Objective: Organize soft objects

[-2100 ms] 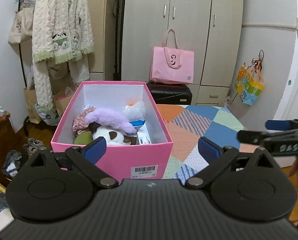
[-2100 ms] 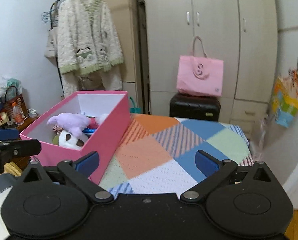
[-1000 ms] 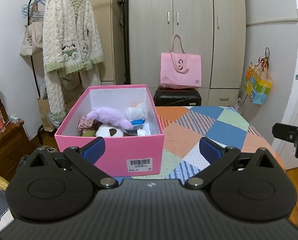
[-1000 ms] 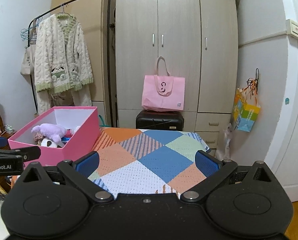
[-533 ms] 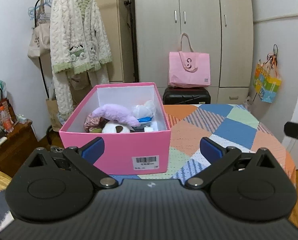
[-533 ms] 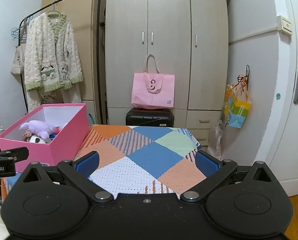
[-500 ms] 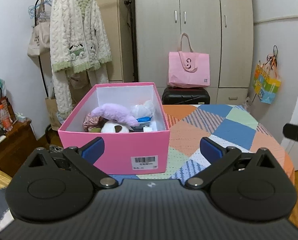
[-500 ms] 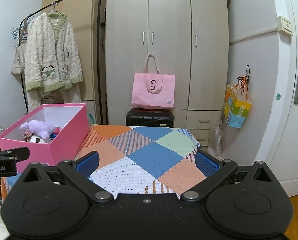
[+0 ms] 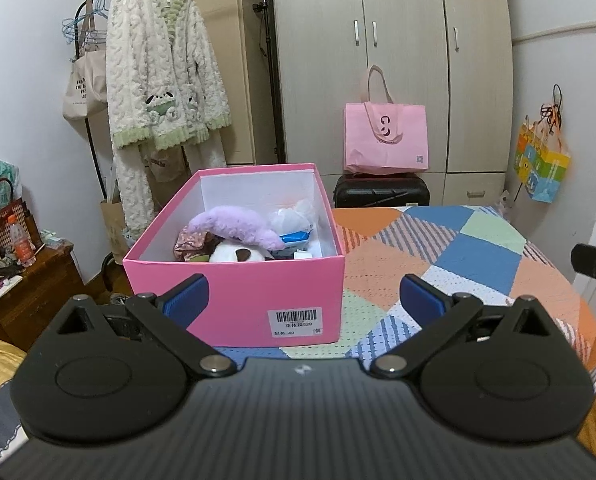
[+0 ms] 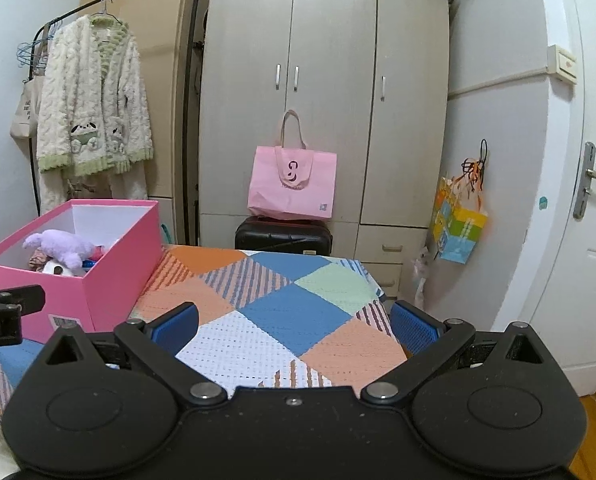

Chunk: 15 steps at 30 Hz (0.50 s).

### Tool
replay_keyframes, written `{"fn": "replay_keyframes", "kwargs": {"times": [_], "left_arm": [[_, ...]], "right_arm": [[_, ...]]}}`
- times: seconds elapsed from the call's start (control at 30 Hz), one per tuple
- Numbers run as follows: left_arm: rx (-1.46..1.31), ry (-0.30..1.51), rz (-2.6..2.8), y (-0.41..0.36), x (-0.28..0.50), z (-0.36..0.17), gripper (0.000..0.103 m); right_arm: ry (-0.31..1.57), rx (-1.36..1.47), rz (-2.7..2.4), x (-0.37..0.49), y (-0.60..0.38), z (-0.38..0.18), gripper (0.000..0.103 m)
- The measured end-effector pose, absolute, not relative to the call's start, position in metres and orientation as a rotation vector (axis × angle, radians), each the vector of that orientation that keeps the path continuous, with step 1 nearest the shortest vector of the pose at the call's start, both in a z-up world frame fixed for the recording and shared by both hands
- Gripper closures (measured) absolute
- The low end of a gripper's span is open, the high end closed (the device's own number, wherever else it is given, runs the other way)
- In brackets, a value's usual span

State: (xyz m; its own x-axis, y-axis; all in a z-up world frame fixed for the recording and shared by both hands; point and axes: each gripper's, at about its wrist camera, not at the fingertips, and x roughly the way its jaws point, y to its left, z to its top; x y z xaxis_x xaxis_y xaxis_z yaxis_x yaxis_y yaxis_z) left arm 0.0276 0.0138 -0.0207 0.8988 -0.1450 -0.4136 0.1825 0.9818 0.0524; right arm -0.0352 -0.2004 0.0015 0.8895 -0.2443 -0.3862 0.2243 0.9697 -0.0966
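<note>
A pink box stands on the patchwork-covered table, straight ahead in the left wrist view and at the left in the right wrist view. Inside it lie a purple plush, a white and brown plush, a floral cloth and white packets. My left gripper is open and empty, held back from the box's near wall. My right gripper is open and empty over the patchwork cloth, to the right of the box.
Behind the table stand a wardrobe, a black suitcase and a pink tote bag. A fleece robe hangs on a rack at the left. A cluttered wooden cabinet is at the far left, a white door at the right.
Both grippers have drawn back and risen from the box over the last two seconds, staying open. In the last half second hardly anything has shifted.
</note>
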Motion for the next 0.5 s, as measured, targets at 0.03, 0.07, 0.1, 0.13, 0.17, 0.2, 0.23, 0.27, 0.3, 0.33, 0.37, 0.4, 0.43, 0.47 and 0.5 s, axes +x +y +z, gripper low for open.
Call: {"fn": "replay_keyframes", "kwargs": {"times": [0.03, 0.07, 0.1, 0.13, 0.17, 0.2, 0.23, 0.27, 0.3, 0.33, 0.37, 0.4, 0.43, 0.47, 0.5], "left_arm": [[0.1, 0.419, -0.174, 0.013, 0.027, -0.021, 0.0], [0.105, 0.417, -0.178, 0.012, 0.026, -0.021, 0.0], [0.106, 0.413, -0.18, 0.012, 0.025, -0.021, 0.0], [0.106, 0.411, -0.181, 0.013, 0.025, -0.021, 0.0], [0.107, 0.41, -0.18, 0.012, 0.024, -0.021, 0.0], [0.11, 0.407, -0.176, 0.012, 0.023, -0.021, 0.0], [0.117, 0.402, -0.172, 0.011, 0.022, -0.02, 0.0], [0.126, 0.396, -0.17, 0.01, 0.021, -0.02, 0.0], [0.132, 0.394, -0.171, 0.009, 0.02, -0.02, 0.0], [0.138, 0.392, -0.171, 0.008, 0.019, -0.02, 0.0], [0.142, 0.39, -0.17, 0.007, 0.018, -0.02, 0.0], [0.149, 0.387, -0.169, 0.006, 0.017, -0.02, 0.0], [0.159, 0.384, -0.168, 0.004, 0.017, -0.021, 0.0], [0.171, 0.38, -0.166, 0.003, 0.016, -0.021, 0.0], [0.181, 0.375, -0.164, 0.001, 0.015, -0.021, 0.0]], "right_arm": [[0.407, -0.047, -0.244, -0.035, -0.201, 0.002, 0.0], [0.406, -0.047, -0.246, -0.036, -0.201, 0.002, 0.0], [0.403, -0.049, -0.25, -0.036, -0.201, 0.002, 0.0], [0.4, -0.051, -0.254, -0.037, -0.201, 0.002, 0.0], [0.396, -0.054, -0.259, -0.038, -0.2, 0.002, 0.0], [0.39, -0.059, -0.267, -0.038, -0.2, 0.002, 0.0], [0.384, -0.068, -0.28, -0.038, -0.199, 0.002, 0.0], [0.375, -0.086, -0.302, -0.039, -0.197, 0.001, 0.0], [0.367, -0.102, -0.319, -0.039, -0.196, 0.001, 0.0], [0.362, -0.114, -0.33, -0.039, -0.195, 0.001, 0.0], [0.359, -0.12, -0.334, -0.039, -0.194, 0.001, 0.0], [0.359, -0.118, -0.329, -0.04, -0.195, 0.001, 0.0], [0.361, -0.112, -0.32, -0.039, -0.196, 0.002, 0.0], [0.365, -0.102, -0.308, -0.04, -0.196, 0.002, 0.0], [0.367, -0.095, -0.3, -0.04, -0.197, 0.002, 0.0]]}}
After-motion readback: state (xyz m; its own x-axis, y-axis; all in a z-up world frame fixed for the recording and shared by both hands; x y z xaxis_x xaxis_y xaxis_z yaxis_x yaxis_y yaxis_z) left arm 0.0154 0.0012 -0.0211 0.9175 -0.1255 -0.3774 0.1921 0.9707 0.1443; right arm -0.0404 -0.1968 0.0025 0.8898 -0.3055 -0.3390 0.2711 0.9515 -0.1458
